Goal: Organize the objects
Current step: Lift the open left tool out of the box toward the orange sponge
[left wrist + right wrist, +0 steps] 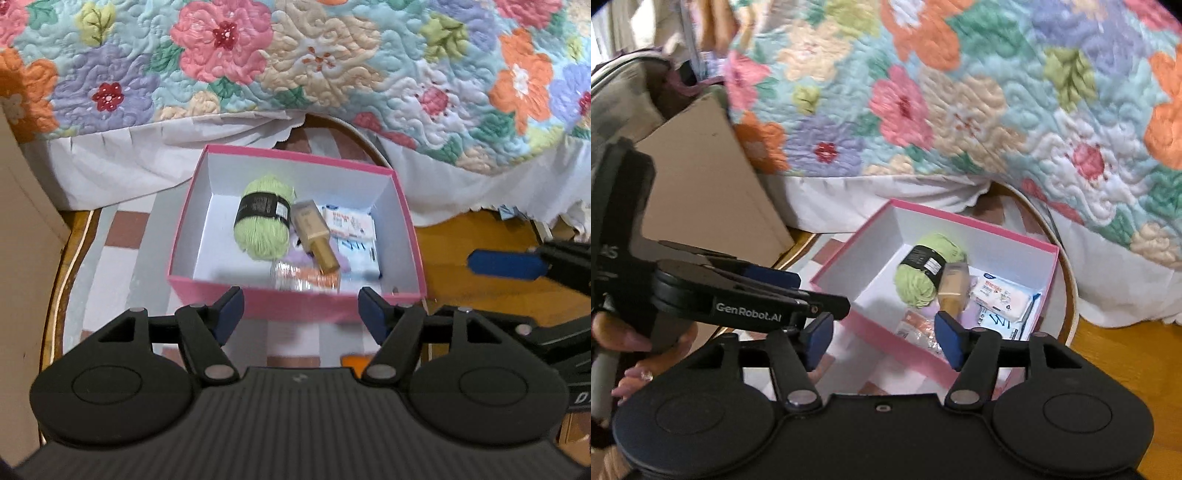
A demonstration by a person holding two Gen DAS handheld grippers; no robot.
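The pink box (295,306) sits on a checked cloth (122,266) beside the floral quilt (332,66), its long axis running left to right in the left wrist view. Inside lie a green yarn ball (262,218) with an unreadable black label, a gold bottle (317,236) pointing toward the near wall, and white packets (351,225). The left gripper (299,314), marked "GenRobot.AI", and the right gripper (884,339) are both spread wide, holding nothing.

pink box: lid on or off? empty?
Lid off, not empty. The pink box shows its white inside holding green yarn, a gold bottle and packets.
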